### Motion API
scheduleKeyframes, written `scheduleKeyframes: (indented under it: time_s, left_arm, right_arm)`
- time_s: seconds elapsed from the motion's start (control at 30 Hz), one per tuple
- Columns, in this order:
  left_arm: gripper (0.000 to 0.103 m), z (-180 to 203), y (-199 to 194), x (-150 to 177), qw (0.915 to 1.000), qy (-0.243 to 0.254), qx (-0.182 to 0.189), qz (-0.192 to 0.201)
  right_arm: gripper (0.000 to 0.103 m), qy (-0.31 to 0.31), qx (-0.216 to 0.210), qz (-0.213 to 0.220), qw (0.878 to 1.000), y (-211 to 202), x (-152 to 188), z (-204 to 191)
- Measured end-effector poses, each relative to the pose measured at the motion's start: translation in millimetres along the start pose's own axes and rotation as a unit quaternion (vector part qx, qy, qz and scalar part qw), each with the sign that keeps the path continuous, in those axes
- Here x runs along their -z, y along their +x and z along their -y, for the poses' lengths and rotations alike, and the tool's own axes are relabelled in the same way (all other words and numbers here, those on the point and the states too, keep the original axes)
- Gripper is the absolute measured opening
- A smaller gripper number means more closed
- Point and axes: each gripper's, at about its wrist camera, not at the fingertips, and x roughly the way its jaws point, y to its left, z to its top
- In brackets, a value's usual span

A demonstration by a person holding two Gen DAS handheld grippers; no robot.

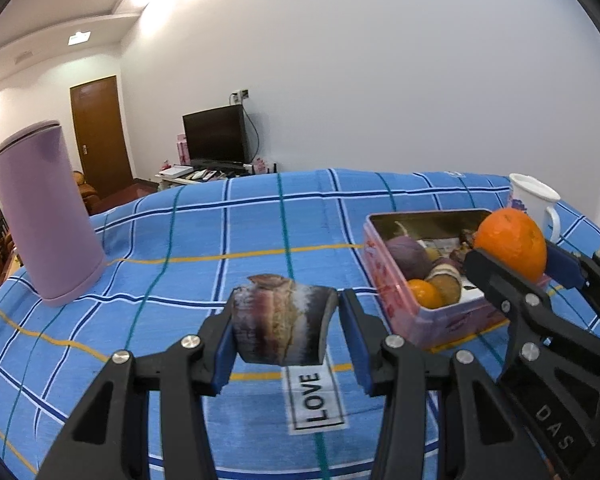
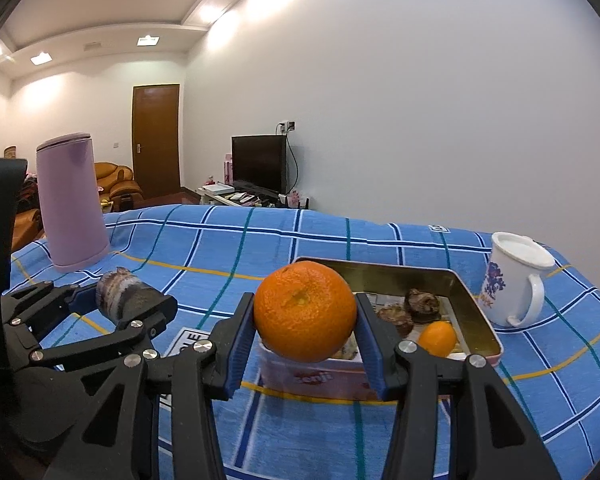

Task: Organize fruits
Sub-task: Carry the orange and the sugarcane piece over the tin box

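Left gripper [image 1: 286, 330] seemingly clamped on brown chunk [image 1: 284, 320], right gripper [image 2: 305, 330] clamped on orange [image 2: 305, 312], above tin [image 2: 476, 300]

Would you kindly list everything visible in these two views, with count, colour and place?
big orange: one, orange, held above the tin's near end
brown fruit piece: one, brown and purple, held above the cloth
tin: one, pink outside and gold inside, on the cloth at right, holding a small orange and several brown or purple pieces
mug: one, white with a blue print, beside the tin's far right corner
flask: one, lilac, upright at the far left of the cloth
tablecloth: one, blue check, covering the table
television: one, black, against the back wall
door: one, brown, far left
left gripper: black, blue pads, holding the brown fruit piece
right gripper: black, blue pads, holding the big orange
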Motion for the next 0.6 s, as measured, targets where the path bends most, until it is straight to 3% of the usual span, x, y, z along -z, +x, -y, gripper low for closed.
scheduleKeyframes:
  time_s: [0.6]
  left_arm:
    - [0.049, 50, 9, -6, 0.9986, 0.021, 0.047, -0.014]
  right_arm:
    - [0.050, 0.001, 0.036, 0.004, 0.999, -4, 2, 45]
